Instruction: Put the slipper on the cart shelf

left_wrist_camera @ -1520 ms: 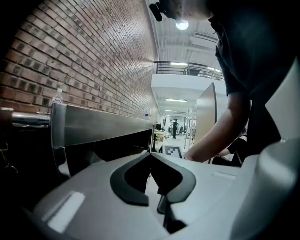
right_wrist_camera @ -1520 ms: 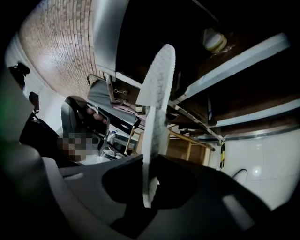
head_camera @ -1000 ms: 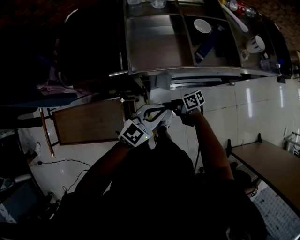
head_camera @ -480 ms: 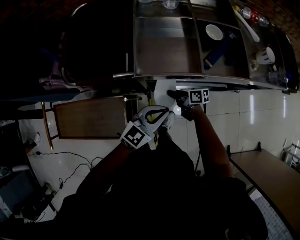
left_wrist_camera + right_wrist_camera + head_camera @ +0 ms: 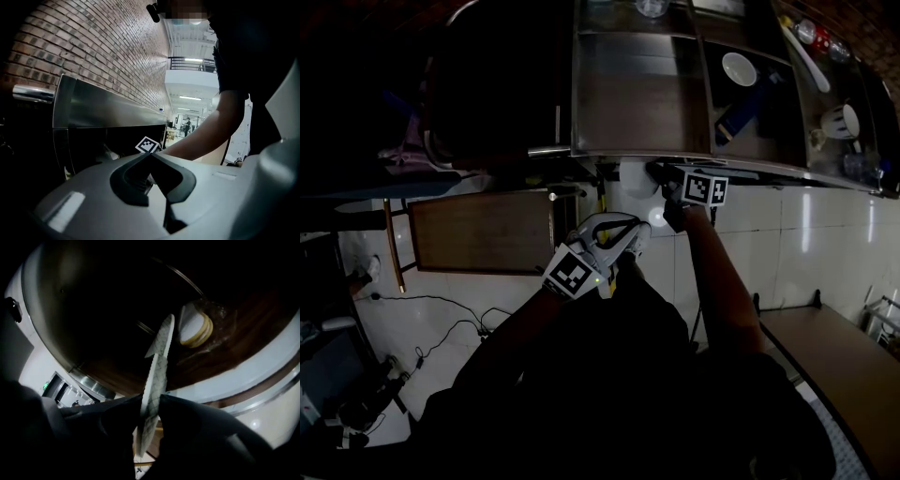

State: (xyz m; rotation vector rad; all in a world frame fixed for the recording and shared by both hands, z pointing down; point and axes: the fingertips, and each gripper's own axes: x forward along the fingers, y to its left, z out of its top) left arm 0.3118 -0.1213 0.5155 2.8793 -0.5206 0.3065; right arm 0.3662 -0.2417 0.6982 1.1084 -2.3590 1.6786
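A white slipper (image 5: 157, 366) stands edge-on between my right gripper's (image 5: 151, 404) jaws, its quilted sole against both pads. These jaws have just been opening a little, with the sole still between them. In the head view the slipper (image 5: 635, 176) and right gripper (image 5: 667, 180) are at the edge of the steel cart (image 5: 637, 94), under its top tray. A second pale slipper (image 5: 196, 326) lies on the cart's brown lower shelf (image 5: 108, 366) ahead. My left gripper (image 5: 623, 239) hangs back by my body, jaws shut on nothing (image 5: 151, 158).
A brown wooden board (image 5: 478, 234) stands left of the cart. The cart's top holds a white bowl (image 5: 739, 67) and a cup (image 5: 844, 120). A table corner (image 5: 834, 342) lies lower right. Cables (image 5: 441, 305) trail on the tiled floor.
My right gripper has carried the slipper forward to the cart's edge and under its top tray. The left gripper has stayed about where it was.
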